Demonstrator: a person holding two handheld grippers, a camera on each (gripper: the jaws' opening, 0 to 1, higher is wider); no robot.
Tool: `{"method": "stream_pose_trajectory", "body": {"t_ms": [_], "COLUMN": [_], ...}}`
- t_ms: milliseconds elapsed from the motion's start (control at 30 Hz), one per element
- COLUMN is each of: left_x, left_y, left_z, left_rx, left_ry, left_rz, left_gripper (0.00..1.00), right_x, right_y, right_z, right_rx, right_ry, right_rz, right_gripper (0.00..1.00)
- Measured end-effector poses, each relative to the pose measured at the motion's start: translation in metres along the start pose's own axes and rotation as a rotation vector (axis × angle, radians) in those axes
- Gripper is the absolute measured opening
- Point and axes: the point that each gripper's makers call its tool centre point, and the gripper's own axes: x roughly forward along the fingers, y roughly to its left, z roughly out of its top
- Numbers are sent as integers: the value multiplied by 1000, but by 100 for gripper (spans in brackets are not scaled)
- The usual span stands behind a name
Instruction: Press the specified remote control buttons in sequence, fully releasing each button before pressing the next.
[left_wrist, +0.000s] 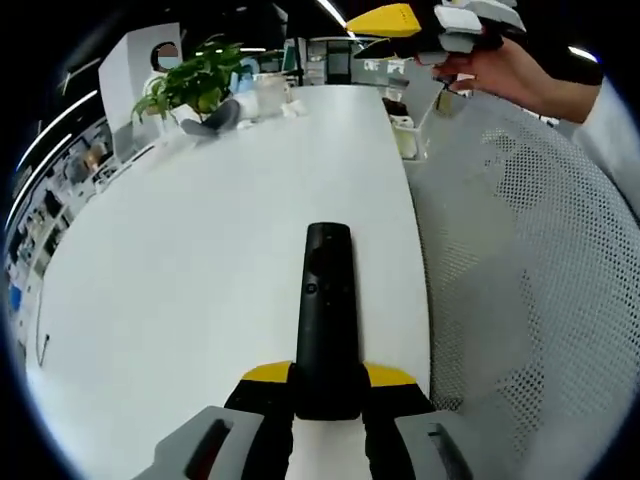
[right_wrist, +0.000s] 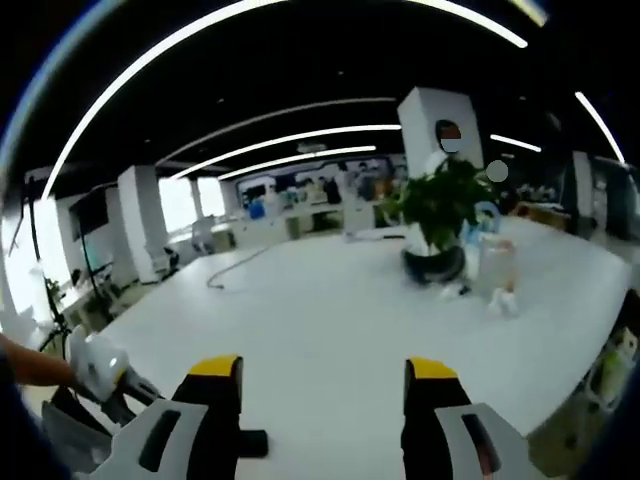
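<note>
Slim black remote (left_wrist: 326, 320), clamped in left gripper (left_wrist: 328, 385)

A slim black plastic remote control (left_wrist: 327, 315) is seen lengthwise in the left gripper view, its near end clamped between yellow-tipped jaws (buttons face up), its far end pointed away over the white tabletop (left_wrist: 200, 250).

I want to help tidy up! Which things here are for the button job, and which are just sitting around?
For the job: remote control, left gripper holding it, right gripper.

Just sitting around: potted plant, cable, clear container, white mesh chair.
</note>
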Motion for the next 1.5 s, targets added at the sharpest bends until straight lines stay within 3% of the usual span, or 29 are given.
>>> {"method": "stream_pose_trajectory", "body": {"t_ms": [100,200,333,533,733,1000,1500], "left_x": [-3,-2,-2,-3,-2,-3,2], "left_y": [5,8,14,21,40,69,132], "left_z": [-1,-1,0,1,0,0,14], "left_rx": [8,35,57,72,47,71,101], "left_ry": [9,23,42,49,43,62,71], "left_rz": [-21,-44,-60,-67,-56,-31,20], "left_gripper": [25,25,25,25,24,23,23], "right_x": [5,6,8,8,14,18,17], "right_y": [-2,-4,-8,-15,-17,-18,-23], "right_z": [-4,-5,-5,-2,-6,-13,-16], "right_rx": [2,-35,-38,-65,-72,-85,-93], "right_ry": [-8,-7,-34,-51,-36,-1,16], "right_rz": [-16,-49,-87,-131,-145,-148,-159], "right_gripper": [79,81,99,99,98,98,97]}}
